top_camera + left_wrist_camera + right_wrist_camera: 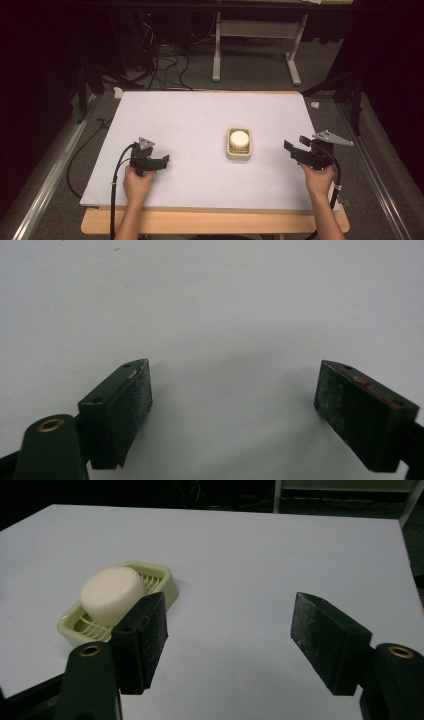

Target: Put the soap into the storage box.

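We are right at the start here, with nothing picked up yet. The round white soap [239,138] sits in its pale green dish [238,155] on the white worktop [200,115], a little right of centre, and neither pair of tongs touches it. Our right tongs [229,630] stand wide apart, holding nothing, aimed at bare worktop with the soap [111,595] and dish [165,580] off to their left. Our left tongs [234,400] are also spread wide and empty over plain white surface, well apart from the dish. Whether the soap lies loose in the dish is hard to judge from these angles, though it looks simply set on the ribs. We judge everything is left to do: approach, grip, move.
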Tool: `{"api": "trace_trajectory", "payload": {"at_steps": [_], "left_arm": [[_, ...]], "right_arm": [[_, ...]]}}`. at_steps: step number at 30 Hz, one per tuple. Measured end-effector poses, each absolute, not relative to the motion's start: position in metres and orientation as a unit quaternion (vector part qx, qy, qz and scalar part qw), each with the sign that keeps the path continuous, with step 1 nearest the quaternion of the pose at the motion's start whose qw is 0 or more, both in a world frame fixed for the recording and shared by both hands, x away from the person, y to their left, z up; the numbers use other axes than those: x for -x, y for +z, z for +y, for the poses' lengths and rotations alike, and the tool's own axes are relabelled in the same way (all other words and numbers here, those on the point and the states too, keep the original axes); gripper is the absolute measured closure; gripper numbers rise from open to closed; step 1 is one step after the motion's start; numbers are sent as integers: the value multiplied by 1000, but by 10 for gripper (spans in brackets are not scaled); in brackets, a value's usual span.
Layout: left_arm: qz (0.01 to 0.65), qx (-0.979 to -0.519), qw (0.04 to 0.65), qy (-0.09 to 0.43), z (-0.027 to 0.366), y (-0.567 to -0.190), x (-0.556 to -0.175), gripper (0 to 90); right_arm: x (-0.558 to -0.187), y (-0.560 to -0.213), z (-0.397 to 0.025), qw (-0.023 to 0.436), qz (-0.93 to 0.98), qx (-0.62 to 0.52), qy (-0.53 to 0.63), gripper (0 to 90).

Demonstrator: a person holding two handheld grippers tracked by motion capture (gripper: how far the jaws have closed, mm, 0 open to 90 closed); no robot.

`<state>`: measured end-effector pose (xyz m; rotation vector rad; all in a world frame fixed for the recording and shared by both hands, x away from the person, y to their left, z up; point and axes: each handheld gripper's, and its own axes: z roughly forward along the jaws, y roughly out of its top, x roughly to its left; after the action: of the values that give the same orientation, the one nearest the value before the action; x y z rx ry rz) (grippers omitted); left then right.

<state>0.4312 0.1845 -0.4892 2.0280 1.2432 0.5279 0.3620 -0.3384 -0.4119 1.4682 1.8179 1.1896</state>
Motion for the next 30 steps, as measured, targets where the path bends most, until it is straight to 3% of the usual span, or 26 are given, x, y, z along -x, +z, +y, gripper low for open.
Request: {"api": "trace_trajectory", "payload": {"at_steps": [30], "left_arm": [[479,-781,344,204,184,-489,-431,158]], "right_arm": [[-345,-442,-339,240,673,-553,429,318]]}}
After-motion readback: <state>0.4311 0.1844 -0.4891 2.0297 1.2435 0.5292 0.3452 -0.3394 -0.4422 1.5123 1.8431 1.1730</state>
